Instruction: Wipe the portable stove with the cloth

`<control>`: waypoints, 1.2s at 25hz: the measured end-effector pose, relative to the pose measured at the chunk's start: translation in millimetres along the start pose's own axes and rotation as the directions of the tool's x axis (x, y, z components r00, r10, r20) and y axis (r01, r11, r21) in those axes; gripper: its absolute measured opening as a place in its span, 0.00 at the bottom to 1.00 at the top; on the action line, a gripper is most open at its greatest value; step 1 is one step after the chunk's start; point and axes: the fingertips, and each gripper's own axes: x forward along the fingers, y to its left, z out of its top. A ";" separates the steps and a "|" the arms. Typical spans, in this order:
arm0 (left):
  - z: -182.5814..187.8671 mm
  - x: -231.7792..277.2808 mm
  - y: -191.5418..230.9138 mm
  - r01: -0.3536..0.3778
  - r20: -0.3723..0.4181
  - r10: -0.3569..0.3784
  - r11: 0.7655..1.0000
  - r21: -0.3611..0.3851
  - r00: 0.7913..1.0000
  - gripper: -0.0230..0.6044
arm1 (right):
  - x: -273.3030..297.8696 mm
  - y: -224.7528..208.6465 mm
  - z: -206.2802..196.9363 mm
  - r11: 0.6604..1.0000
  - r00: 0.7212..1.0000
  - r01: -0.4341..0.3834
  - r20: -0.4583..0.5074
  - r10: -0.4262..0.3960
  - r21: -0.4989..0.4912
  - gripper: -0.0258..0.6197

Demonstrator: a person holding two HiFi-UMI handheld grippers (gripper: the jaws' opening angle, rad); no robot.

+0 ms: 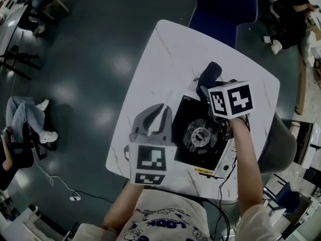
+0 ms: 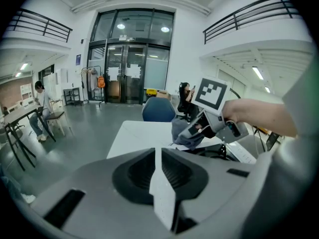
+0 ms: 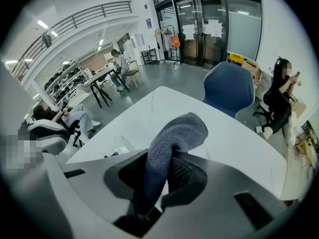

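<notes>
2 tongs: right tongs (image 3: 158, 169) clamp the cloth (image 3: 175, 132) by the stove (image 1: 199, 135); left tongs (image 2: 162, 174) pressed together.

White marble-pattern table (image 1: 160, 59) on dark glossy floor (image 1: 90, 44). Blue chair (image 1: 225, 6) at table's far edge; grey chair (image 1: 278, 144) just beside its right side. Seated person in jeans (image 1: 25, 117) far left, another person (image 1: 293, 9) top right. White cable (image 1: 55, 179) trailing on floor. Glass doors (image 2: 127, 73) at hall's end; balcony railing (image 3: 84, 24) overhead.

Dim head view with floor glare; both gripper views brighter, ceiling-lit, fisheye-warped with dark corners.
</notes>
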 end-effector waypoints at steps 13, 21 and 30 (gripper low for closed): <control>11.1 -0.2 -29.8 0.022 0.010 -0.023 0.999 0.030 1.000 0.11 | -23.2 -45.3 -37.2 0.999 0.998 0.041 -0.039 -0.040 0.020 0.18; 14.3 -1.6 -50.0 0.033 0.011 -0.034 0.999 0.043 0.999 0.11 | -41.0 -73.1 -62.2 0.997 0.996 0.076 -0.052 -0.074 0.032 0.18; 14.7 -1.4 -70.0 0.041 0.003 -0.042 0.997 0.069 0.999 0.11 | -56.6 -99.2 -85.5 0.992 0.993 0.109 -0.052 -0.106 0.058 0.18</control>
